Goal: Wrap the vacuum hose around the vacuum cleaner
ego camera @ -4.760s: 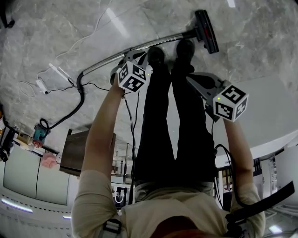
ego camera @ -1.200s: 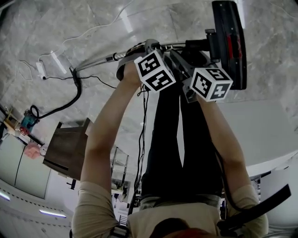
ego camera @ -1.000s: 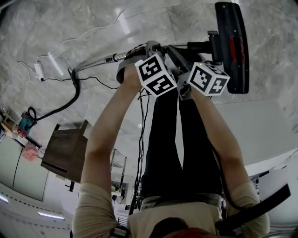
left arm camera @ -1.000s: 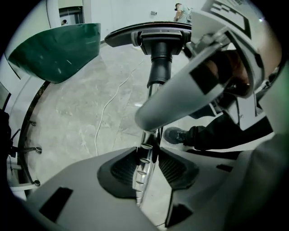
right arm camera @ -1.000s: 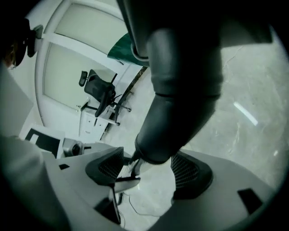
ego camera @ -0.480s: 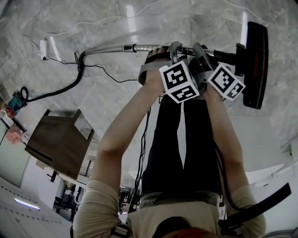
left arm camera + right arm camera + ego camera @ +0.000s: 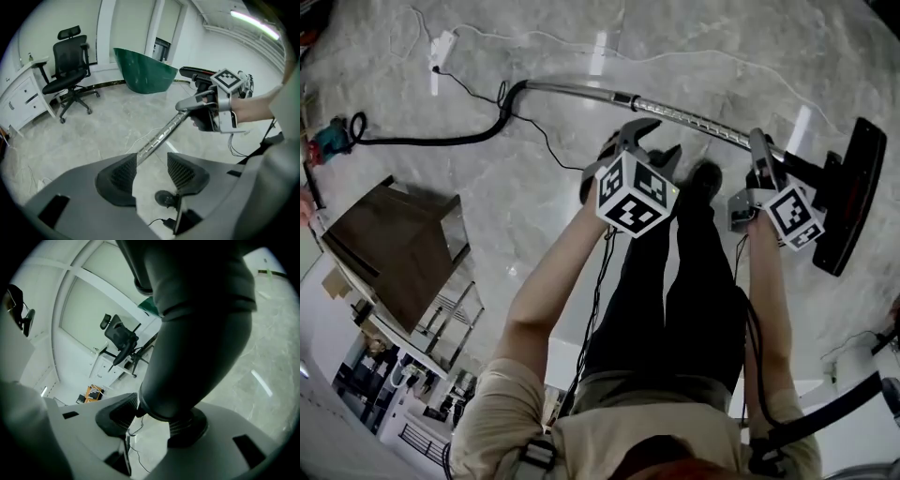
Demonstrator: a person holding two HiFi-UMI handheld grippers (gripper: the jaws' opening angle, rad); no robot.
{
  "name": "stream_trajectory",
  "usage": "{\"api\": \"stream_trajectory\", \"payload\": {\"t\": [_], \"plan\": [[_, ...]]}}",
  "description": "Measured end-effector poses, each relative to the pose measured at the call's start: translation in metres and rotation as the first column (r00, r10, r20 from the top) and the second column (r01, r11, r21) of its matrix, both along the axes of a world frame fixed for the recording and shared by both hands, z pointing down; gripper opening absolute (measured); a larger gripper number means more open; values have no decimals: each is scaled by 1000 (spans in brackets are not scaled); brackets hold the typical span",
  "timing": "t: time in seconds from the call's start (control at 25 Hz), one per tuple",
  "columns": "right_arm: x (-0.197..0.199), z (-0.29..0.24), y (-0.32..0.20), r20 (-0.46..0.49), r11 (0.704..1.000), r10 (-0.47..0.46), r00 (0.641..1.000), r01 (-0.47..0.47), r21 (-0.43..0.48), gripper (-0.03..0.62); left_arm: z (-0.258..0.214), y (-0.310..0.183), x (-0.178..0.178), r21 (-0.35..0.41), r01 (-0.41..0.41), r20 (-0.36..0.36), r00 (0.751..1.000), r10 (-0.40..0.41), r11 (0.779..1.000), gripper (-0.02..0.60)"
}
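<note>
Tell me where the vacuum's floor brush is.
The floor brush is at the head view's far right, on the end of the metal wand, just beyond the right gripper clamped on its dark neck.

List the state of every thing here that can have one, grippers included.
left gripper: open, jaws just opened further; wand beside its left pad, unclamped.
right gripper: shut on wand's black lower end, jaws just closed.
wand: lifted at the head end, held by right gripper alone.
floor head: apparently off the floor.
hose: lying stretched along the floor, unwrapped.
</note>
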State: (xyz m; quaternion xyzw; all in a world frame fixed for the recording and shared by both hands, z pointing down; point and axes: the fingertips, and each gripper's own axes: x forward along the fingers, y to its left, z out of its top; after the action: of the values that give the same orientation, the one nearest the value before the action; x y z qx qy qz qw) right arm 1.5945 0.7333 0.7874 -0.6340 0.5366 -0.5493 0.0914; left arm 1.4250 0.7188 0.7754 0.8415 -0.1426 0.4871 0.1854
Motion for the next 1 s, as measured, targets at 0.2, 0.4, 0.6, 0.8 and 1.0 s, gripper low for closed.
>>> {"api": "stream_trajectory", "payload": {"t": [0.2, 0.4, 0.6, 0.8, 1.0], "plan": [[4, -61, -57, -59, 994, -49, 997, 55, 97, 187, -46, 14, -36, -57, 144, -66, 987, -148, 988, 195], [10, -94, -97, -112, 985, -64, 992, 81, 151, 187, -86, 29, -66, -101, 284, -121, 948, -295, 954, 195], [-14, -117, -123, -158, 974, -77, 984, 108, 197, 187, -92, 21, -101, -80, 347, -142, 924, -355, 934, 195], [-32, -144, -131, -183, 974, -128, 975, 158, 165, 187, -127, -4, -104, -53, 371, -177, 910, -374, 927, 195], [-50, -195, -138, -214, 971, -159, 964, 192, 144, 187, -197, -14, -112, -23, 374, -217, 903, -370, 927, 195]]}}
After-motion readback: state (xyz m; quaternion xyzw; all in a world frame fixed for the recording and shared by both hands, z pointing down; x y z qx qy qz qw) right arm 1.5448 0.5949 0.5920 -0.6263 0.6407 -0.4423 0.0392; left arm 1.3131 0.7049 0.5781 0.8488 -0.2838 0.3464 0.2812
